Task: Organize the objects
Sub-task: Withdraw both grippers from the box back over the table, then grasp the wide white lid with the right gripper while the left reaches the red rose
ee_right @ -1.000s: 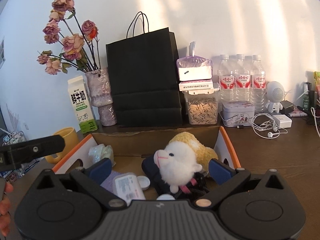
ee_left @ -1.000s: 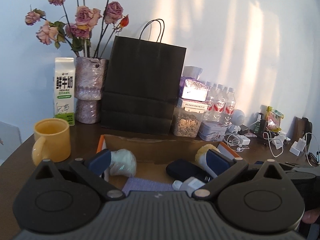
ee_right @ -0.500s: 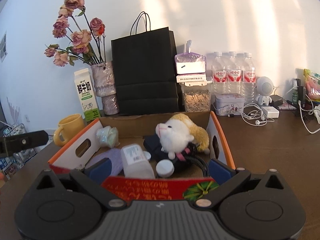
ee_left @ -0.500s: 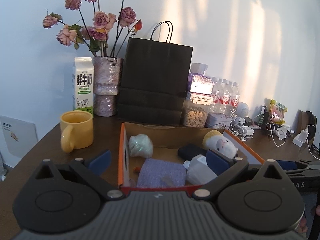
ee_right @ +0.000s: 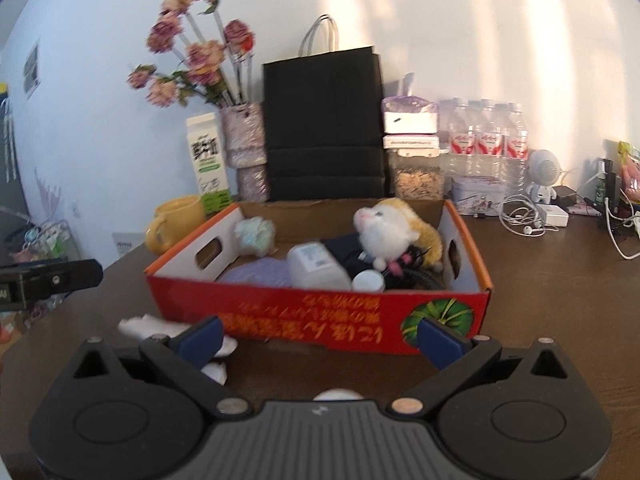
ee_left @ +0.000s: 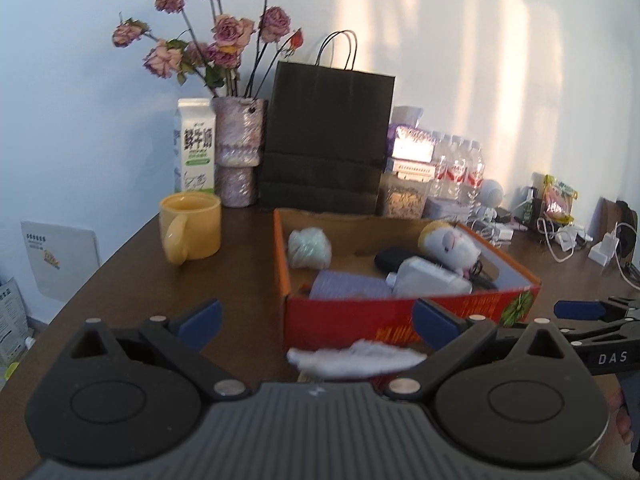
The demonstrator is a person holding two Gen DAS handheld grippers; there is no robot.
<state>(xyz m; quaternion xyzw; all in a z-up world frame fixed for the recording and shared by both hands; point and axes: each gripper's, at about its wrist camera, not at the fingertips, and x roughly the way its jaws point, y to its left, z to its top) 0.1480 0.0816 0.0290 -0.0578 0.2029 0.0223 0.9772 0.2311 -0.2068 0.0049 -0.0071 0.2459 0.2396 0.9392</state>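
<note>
A red and orange cardboard box [ee_left: 400, 316] [ee_right: 320, 320] stands on the dark wooden table. Inside it lie a white and yellow plush toy [ee_right: 390, 230] [ee_left: 450, 244], a white bottle [ee_right: 318, 266] [ee_left: 430, 278], a purple cloth [ee_left: 350, 286] [ee_right: 256, 274], a pale green bundle [ee_left: 309, 245] [ee_right: 254, 236] and a dark pouch [ee_right: 346, 254]. A white crumpled item [ee_left: 356, 360] [ee_right: 152, 326] lies on the table in front of the box. My left gripper [ee_left: 316, 322] is open and empty, before the box. My right gripper [ee_right: 320, 336] is open and empty, before the box.
A yellow mug [ee_left: 190, 232] stands left of the box. Behind it are a milk carton [ee_left: 195, 146], a vase of dried roses [ee_left: 239, 152], a black paper bag [ee_left: 326, 140], jars, water bottles [ee_right: 486, 136], a small speaker [ee_right: 544, 174] and cables [ee_right: 524, 220].
Both grippers have pulled back from over the box toward the table's near side. The box's red front and the white item on the table have come into view.
</note>
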